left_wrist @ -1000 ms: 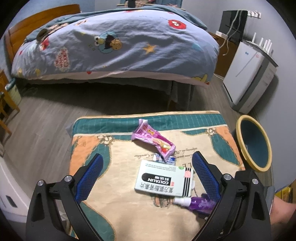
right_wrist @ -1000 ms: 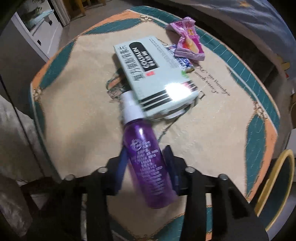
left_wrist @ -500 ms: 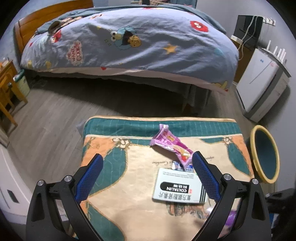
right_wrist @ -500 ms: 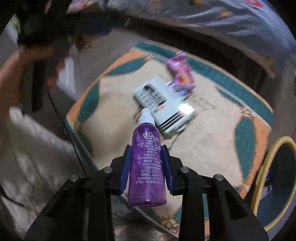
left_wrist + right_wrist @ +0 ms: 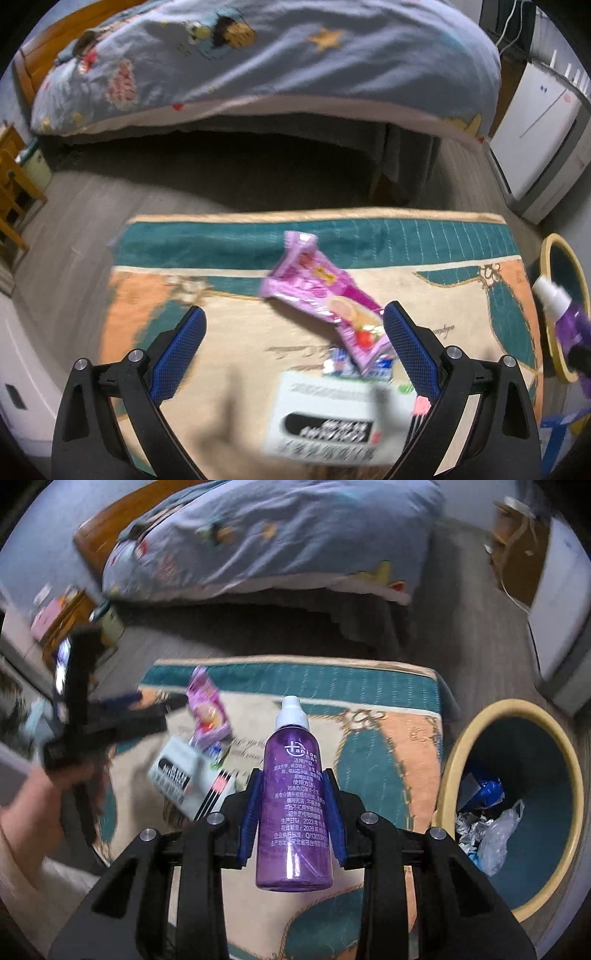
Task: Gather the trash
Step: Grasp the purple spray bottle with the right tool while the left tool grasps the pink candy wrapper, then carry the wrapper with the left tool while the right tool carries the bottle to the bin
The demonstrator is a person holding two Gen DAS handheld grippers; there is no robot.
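The right tongs (image 5: 293,805) are clamped on the purple spray bottle (image 5: 293,797), held above the counter (image 5: 388,746) with the bin (image 5: 454,760) off to their right — a smooth round body may slip or swing before release. The left tongs (image 5: 293,347) stand apart over the pink wrapper (image 5: 317,295) and white box (image 5: 332,417); a hasty closure may pinch both or snag the cloth.
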